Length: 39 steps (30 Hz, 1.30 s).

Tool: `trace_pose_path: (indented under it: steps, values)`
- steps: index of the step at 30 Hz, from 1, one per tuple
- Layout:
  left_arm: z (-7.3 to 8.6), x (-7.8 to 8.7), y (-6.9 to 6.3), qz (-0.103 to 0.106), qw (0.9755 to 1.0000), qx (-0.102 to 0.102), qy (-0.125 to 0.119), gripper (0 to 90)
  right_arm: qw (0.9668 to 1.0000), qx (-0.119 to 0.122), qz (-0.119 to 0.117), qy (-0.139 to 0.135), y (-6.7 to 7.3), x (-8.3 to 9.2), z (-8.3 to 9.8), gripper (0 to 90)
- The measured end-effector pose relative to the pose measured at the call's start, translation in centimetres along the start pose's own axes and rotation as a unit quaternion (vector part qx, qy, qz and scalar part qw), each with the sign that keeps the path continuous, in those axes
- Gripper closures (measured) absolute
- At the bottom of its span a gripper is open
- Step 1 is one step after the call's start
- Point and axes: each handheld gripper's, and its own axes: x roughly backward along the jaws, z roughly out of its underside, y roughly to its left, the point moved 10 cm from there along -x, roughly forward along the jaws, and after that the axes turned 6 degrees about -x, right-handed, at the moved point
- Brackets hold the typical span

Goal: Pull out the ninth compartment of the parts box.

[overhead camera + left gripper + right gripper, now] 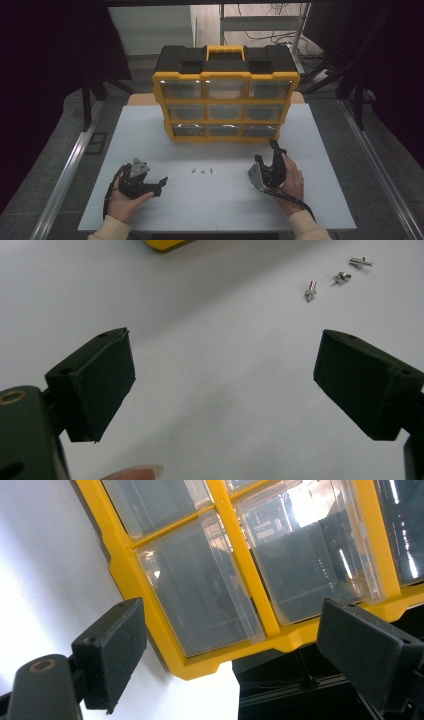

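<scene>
White table [165, 130] seen from above, yellow and black drawer organizer [226, 92] standing at its far side, three small metal screws [202, 171] lying loose near the front between the hands, left gripper [161, 185] jaws spread wide and empty just left of the screws, right gripper [267, 154] jaws wide and empty near the organizer's lower right corner.

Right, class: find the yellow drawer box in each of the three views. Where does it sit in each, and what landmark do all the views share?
High view: the box stands at the far middle of the table.
Left gripper view: a yellow corner of the box at the top edge, left of centre.
Right gripper view: the box close up and tilted, across the upper and middle picture.
Shared landmark: the white table.
</scene>
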Motion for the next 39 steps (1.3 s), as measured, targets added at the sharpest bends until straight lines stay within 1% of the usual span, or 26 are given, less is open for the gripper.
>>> trace_pose_path:
  steps: [11, 12, 17, 18, 23, 24, 30, 39]
  values:
    - [0.0, 0.0, 0.0, 0.000, 1.0000, 0.001, 0.000, 9.9, 1.0000, 0.005, -0.002, 0.001, 0.1, -0.5, 0.0, 13.3]
    - [0.0, 0.0, 0.0, 0.000, 1.0000, 0.001, 0.000, 9.9, 1.0000, 0.002, -0.002, 0.002, 0.1, -0.5, 0.0, 13.4]
    - [0.0, 0.0, 0.0, 0.000, 1.0000, 0.000, 0.001, 9.9, 1.0000, 0.004, 0.000, 0.001, 0.1, -0.8, 0.0, 13.6]
    - [0.0, 0.0, 0.0, 0.001, 1.0000, 0.000, 0.001, 9.9, 1.0000, 0.002, -0.001, 0.002, 0.1, -0.8, 0.0, 13.7]
    - [0.1, -0.1, 0.1, -0.001, 1.0000, 0.002, 0.001, 9.9, 1.0000, 0.007, -0.002, 0.000, 0.0, -1.1, -0.1, 13.9]
    - [0.1, -0.1, 0.1, 0.000, 1.0000, 0.002, 0.000, 9.9, 1.0000, 0.002, 0.000, 0.001, 0.1, -1.1, -0.1, 13.9]
    - [0.1, -0.1, 0.0, 0.000, 1.0000, 0.001, 0.001, 9.9, 1.0000, 0.004, -0.001, 0.002, 0.0, -1.4, -0.1, 14.3]
    - [0.1, 0.0, 0.1, 0.001, 1.0000, 0.001, 0.001, 9.9, 1.0000, 0.001, 0.005, 0.001, -0.2, -1.8, -0.2, 14.9]
